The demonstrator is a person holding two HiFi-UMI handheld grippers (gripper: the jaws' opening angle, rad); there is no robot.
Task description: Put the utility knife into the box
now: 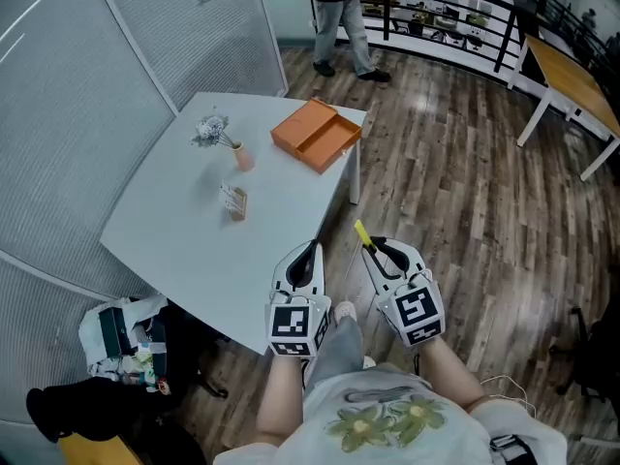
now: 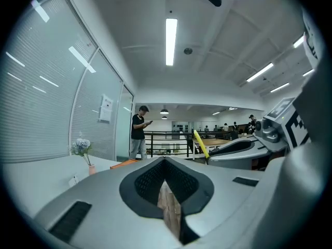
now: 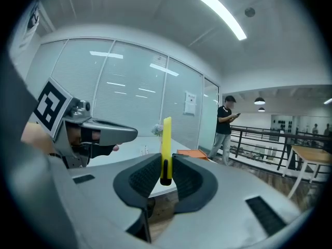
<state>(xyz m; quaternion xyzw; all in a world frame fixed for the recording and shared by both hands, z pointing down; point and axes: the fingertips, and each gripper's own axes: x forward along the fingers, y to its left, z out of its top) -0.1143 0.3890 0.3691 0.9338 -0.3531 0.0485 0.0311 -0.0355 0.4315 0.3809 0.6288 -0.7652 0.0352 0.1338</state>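
Left tongs (image 2: 166, 162): closed, the pads meet and nothing sits between them. They are held about level at the near corner of the surface, at 9 o'clock of the right tongs.
Right tongs (image 3: 166, 165): clamped on the utility knife, with a pad pressing each side of it near its dark end.
Utility knife (image 3: 166, 136): yellow, and it juts forward past the tips. It is up in the air over the wooden floor (image 1: 455, 163), just off the surface's right edge and not yet above it.
Surface (image 1: 184, 240): white, spreading from 10 to 12 o'clock ahead of the knife.
Small card (image 1: 233, 202): stands mid-surface, at 10 o'clock of the knife.
Pink vase (image 1: 243, 157): holds pale flowers and stands beyond the card.
Box (image 1: 317, 134): orange and shallow, with its open part facing up and looking empty. It sits at the far corner of the surface, at 11 o'clock of the knife and well apart from it.
Person (image 1: 341, 22): stands far off at 12 o'clock, by a railing.
Done: the knife is gripped and lifted.
Left: judging from here, most of the task remains. The knife has to be carried toward 11 o'clock, lowered into the box and released.
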